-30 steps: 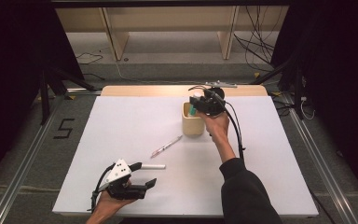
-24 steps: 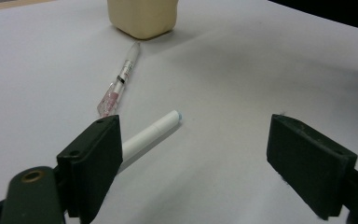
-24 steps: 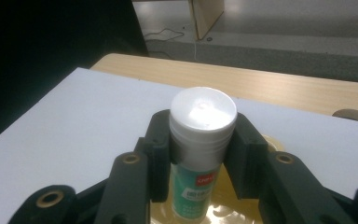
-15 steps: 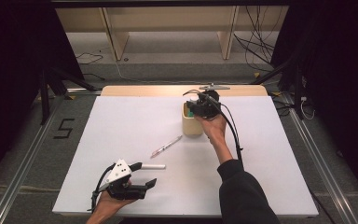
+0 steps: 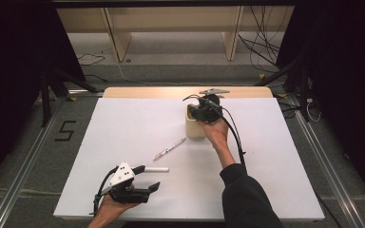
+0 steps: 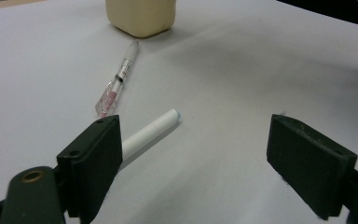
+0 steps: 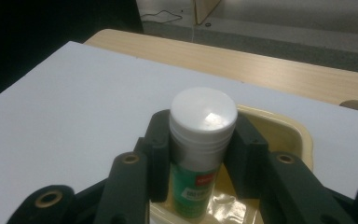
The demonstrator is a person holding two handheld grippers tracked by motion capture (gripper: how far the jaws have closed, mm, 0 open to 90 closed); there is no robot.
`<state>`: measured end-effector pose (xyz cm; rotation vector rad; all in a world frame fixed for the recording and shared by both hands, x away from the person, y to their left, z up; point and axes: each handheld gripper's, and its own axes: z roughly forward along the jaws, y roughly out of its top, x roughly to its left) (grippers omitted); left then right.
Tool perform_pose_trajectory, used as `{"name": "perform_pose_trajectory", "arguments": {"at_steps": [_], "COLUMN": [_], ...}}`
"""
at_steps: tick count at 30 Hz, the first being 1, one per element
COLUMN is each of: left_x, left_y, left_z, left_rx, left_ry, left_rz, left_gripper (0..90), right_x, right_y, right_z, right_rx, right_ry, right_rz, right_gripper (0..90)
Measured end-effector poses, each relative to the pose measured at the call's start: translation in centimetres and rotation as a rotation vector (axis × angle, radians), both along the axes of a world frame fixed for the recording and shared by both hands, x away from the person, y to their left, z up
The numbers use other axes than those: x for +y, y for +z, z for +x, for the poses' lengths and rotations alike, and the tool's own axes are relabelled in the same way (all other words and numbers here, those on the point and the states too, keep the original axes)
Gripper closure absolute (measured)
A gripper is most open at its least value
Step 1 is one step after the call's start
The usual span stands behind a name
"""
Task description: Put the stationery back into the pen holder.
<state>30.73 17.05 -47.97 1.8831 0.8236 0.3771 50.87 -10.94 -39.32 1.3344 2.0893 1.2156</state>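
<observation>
My right gripper (image 7: 200, 154) is shut on a glue stick (image 7: 199, 144) with a white cap and green label, held over the open top of a cream holder cup (image 7: 289, 135). In the high view the right gripper (image 5: 204, 110) hovers at the cup (image 5: 194, 127) near the table's far middle. My left gripper (image 5: 145, 178) rests open near the front edge, nothing between its jaws. A white cylinder marker (image 6: 151, 135) lies just past its left jaw, and a clear pen with pink ink (image 6: 119, 81) lies beyond it toward the cup (image 6: 141, 16).
The white table top (image 5: 123, 123) has a wooden strip (image 5: 147, 91) along its far edge. A small grey object (image 5: 214, 91) lies on that strip behind the cup. Cables and shelf legs stand on the floor beyond.
My right gripper has moved with the glue stick from above the cup's far right side down and over the cup's opening. The left gripper has stayed still.
</observation>
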Motion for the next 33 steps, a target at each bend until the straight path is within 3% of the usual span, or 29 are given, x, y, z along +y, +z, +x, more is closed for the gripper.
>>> {"name": "perform_pose_trajectory", "arguments": {"at_steps": [4,8,12,24,33], "left_x": [0.0,0.0,0.0,0.0,0.5], "left_y": [0.0,0.0,0.0,0.0,0.3], "left_z": [0.0,0.0,0.0,0.1,0.4], "left_rx": [0.000,0.001,0.001,0.001,0.005], "left_ry": [0.000,0.001,0.003,0.006,0.024], "left_rz": [0.000,-0.001,-0.003,0.001,-0.004], "left_gripper": [18.0,18.0,18.0,18.0,18.0], "right_x": [0.0,-0.2,-0.7,-2.8,-4.8], "right_y": [-0.2,-0.1,0.5,1.8,2.1], "right_z": [0.0,-0.2,-0.4,-1.8,-4.6], "right_rx": [0.015,0.016,-0.011,-0.042,-0.078], "right_ry": [0.001,0.012,0.009,0.022,0.079], "right_rz": [0.000,0.017,0.001,0.069,0.127], "right_gripper": [63.4,48.6,43.6,39.4,36.2]}}
